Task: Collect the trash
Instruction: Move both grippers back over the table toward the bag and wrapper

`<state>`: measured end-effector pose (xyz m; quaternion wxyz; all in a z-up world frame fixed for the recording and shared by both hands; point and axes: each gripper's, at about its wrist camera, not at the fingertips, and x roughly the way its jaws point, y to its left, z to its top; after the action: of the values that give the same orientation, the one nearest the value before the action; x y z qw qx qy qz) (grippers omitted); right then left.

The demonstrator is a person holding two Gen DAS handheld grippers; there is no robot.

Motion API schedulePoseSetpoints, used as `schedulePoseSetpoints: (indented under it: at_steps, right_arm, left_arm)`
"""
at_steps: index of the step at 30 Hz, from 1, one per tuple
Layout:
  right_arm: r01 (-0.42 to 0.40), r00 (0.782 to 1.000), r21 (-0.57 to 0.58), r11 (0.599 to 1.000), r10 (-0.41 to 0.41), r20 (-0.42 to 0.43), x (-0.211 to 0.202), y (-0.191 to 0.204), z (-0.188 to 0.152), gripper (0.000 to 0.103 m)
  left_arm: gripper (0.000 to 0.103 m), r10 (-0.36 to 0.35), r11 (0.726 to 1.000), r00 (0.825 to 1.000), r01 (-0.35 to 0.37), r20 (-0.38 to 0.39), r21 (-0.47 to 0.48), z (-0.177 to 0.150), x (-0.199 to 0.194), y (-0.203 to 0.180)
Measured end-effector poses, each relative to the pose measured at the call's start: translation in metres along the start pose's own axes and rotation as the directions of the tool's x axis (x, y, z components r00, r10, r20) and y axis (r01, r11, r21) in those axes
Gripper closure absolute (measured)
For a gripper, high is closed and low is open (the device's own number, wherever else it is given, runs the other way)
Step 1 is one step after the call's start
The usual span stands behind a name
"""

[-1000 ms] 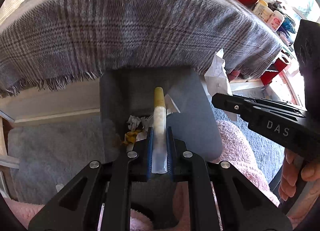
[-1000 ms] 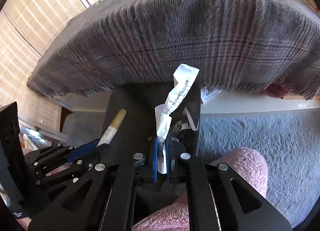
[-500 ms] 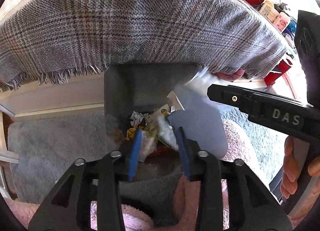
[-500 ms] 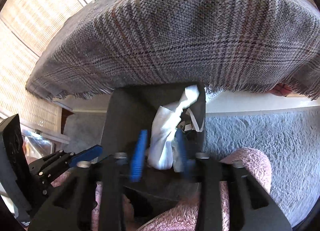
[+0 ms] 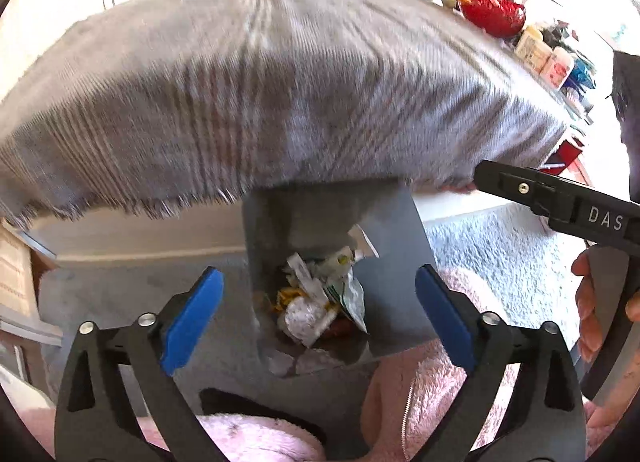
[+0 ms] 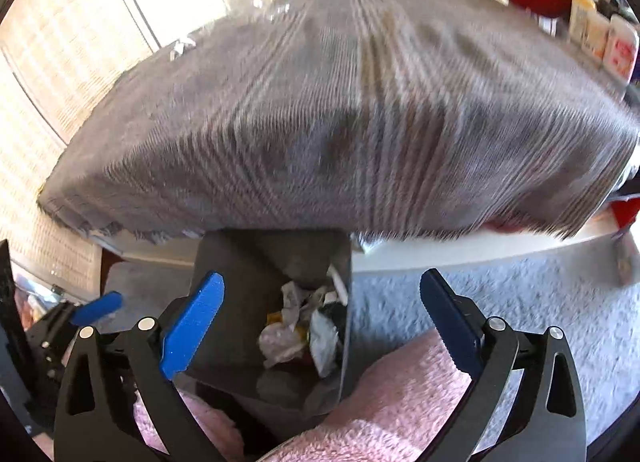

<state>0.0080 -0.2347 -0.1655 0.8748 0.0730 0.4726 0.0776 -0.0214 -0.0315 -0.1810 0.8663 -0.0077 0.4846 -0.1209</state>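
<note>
A grey bin (image 5: 394,262) stands on the floor under the table edge, with crumpled paper and wrappers (image 5: 316,302) piled inside. My left gripper (image 5: 316,274) hovers above the bin's mouth, its jaws opening wide with nothing between them. In the right wrist view the same bin (image 6: 232,302) and trash (image 6: 296,326) lie below my right gripper (image 6: 322,278), whose jaws are also opening and hold nothing. One black finger (image 5: 520,186) of the right gripper shows at the right of the left wrist view. A blue fingertip (image 6: 96,306) of the left gripper shows at the far left.
A grey plaid cloth (image 5: 280,102) drapes over the table above the bin. A red object (image 5: 492,10) and small bottles (image 5: 544,58) stand at the table's far right. A shaggy grey rug (image 5: 500,262) covers the floor. A pink fluffy garment (image 5: 440,382) lies close below.
The left gripper let go of a tube with a yellow cap and the right gripper let go of a crumpled white paper. Both dropped into the bin. Both grippers opened wide and rose.
</note>
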Motion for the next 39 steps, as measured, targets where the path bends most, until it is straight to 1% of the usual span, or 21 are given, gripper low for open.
schedulePoseSetpoints:
  at_steps: [5,10,15,17,20,22,25,29,32,35,37,39]
  right_arm:
    - [0.013,0.998,-0.019,1.000,-0.012,0.063,-0.019,0.001,0.021,0.004]
    - [0.015,0.991,-0.033,0.999,-0.010,0.135,-0.037,0.002,0.048,0.003]
    - [0.023,0.984,-0.054,0.998,-0.013,0.175,-0.042,0.010,0.075,0.004]
    - [0.027,0.983,-0.068,0.997,-0.015,0.182,-0.040,0.015,0.086,0.003]
    - [0.032,0.982,-0.097,0.995,-0.013,0.190,-0.035,0.025,0.100,0.003]
    - [0.035,0.981,-0.116,0.993,-0.012,0.192,-0.030,0.031,0.110,0.003]
    - [0.039,0.981,-0.140,0.989,-0.011,0.196,-0.019,0.042,0.131,0.004]
    - [0.024,0.981,-0.150,0.988,0.005,0.192,0.002,0.054,0.159,0.004]
    - [0.001,0.986,-0.163,0.987,0.027,0.167,0.025,0.064,0.182,0.004]
    - [-0.028,0.991,-0.180,0.983,0.051,0.124,0.048,0.075,0.202,0.004]
    - [-0.029,0.992,-0.198,0.980,0.053,0.115,0.060,0.082,0.213,0.004]
    - [-0.015,0.991,-0.220,0.975,0.043,0.123,0.072,0.090,0.226,0.004]
  left_arm:
    - [0.008,0.015,1.000,0.998,-0.015,0.056,-0.009,0.025,-0.021,0.012]
    - [0.008,0.062,0.998,0.991,-0.059,0.121,-0.031,0.056,-0.037,0.031]
    - [0.008,0.099,0.995,0.982,-0.095,0.161,-0.031,0.089,-0.053,0.050]
    - [0.008,0.119,0.993,0.978,-0.116,0.173,-0.025,0.100,-0.054,0.055]
    - [0.008,0.128,0.992,0.976,-0.124,0.176,-0.029,0.114,-0.049,0.066]
    - [0.008,0.136,0.991,0.974,-0.132,0.180,-0.036,0.123,-0.045,0.073]
    - [0.008,0.176,0.984,0.966,-0.169,0.188,-0.051,0.143,-0.037,0.086]
    - [0.008,0.191,0.981,0.965,-0.181,0.178,-0.073,0.168,-0.024,0.102]
    - [0.008,0.209,0.976,0.961,-0.195,0.179,-0.095,0.186,-0.013,0.114]
    - [0.008,0.216,0.974,0.962,-0.198,0.167,-0.114,0.207,0.001,0.128]
    - [0.008,0.223,0.972,0.961,-0.206,0.161,-0.116,0.217,0.009,0.135]
    - [0.008,0.227,0.971,0.961,-0.211,0.155,-0.116,0.228,0.018,0.141]
